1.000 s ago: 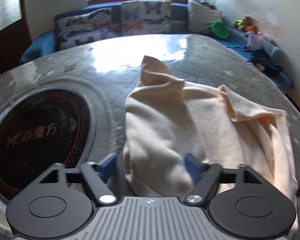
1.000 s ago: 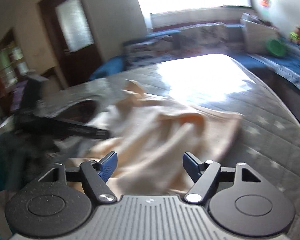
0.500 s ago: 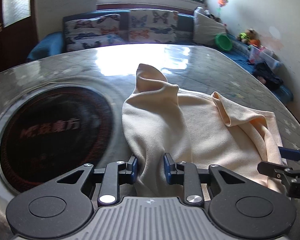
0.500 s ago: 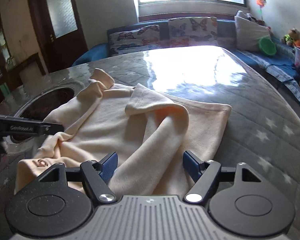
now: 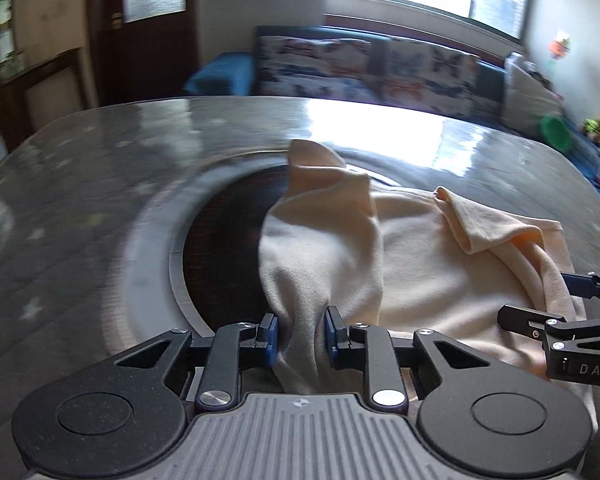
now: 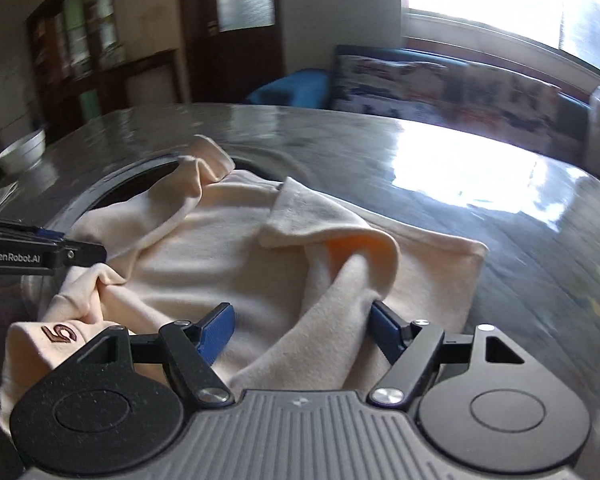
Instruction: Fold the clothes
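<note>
A cream sweatshirt (image 5: 424, 264) lies crumpled on a grey quilted table, both sleeves folded loosely over its body. My left gripper (image 5: 302, 334) is shut on a bunched fold of the sweatshirt at its near left side, cloth gathered between the blue pads. My right gripper (image 6: 302, 330) is open, its fingers (image 6: 216, 330) spread wide over the near right part of the sweatshirt (image 6: 260, 264), with a sleeve fold between them. The right gripper also shows at the right edge of the left wrist view (image 5: 540, 300).
A dark round inset (image 5: 228, 248) with a metal ring sits in the table (image 5: 100, 184) under the sweatshirt's left part. A white bowl (image 6: 22, 150) stands at the table's far left. A blue sofa with butterfly cushions (image 5: 364, 68) lies beyond the table.
My left gripper stays shut on the sweatshirt and has drawn it left, over the dark inset. My right gripper stays open and has moved closer over the cloth.
</note>
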`<state>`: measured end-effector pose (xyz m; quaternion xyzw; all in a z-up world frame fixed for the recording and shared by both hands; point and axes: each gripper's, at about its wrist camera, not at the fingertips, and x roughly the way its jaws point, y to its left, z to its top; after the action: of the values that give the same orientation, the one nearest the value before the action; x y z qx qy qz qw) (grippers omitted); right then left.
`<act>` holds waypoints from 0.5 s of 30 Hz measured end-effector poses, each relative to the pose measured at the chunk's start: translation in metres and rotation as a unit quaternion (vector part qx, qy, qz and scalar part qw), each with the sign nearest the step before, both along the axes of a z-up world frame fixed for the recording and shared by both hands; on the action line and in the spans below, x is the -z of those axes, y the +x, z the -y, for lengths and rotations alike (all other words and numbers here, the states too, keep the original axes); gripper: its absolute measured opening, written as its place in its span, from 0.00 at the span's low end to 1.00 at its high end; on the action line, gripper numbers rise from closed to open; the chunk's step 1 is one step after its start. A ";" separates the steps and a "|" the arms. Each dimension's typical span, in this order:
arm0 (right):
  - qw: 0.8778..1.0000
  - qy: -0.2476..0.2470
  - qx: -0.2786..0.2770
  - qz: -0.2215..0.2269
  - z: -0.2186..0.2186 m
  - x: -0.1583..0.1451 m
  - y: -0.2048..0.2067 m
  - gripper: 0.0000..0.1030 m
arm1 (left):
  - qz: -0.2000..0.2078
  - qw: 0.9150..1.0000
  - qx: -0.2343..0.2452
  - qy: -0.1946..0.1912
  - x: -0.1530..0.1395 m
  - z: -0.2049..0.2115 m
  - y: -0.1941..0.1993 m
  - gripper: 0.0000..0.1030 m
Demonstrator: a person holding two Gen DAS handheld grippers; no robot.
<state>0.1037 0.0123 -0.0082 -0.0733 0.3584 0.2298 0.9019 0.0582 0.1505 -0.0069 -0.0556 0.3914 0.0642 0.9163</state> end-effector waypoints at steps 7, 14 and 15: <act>1.000 -0.006 -0.027 -0.001 -0.029 -0.012 0.019 0.70 | -0.003 1.000 0.000 -0.013 -0.001 -0.031 -0.013 0.34; 1.000 -0.015 0.003 -0.004 -0.020 -0.013 0.053 0.59 | 0.014 0.999 0.015 -0.028 -0.021 -0.042 -0.012 0.53; 1.000 -0.016 0.004 -0.007 -0.019 -0.012 0.056 0.56 | 0.019 0.999 0.016 -0.031 -0.025 -0.043 -0.010 0.57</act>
<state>0.1601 0.0316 0.0036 -0.0848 0.3684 0.2205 0.8991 0.0480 0.1937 0.0185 -0.0785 0.3764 0.0361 0.9224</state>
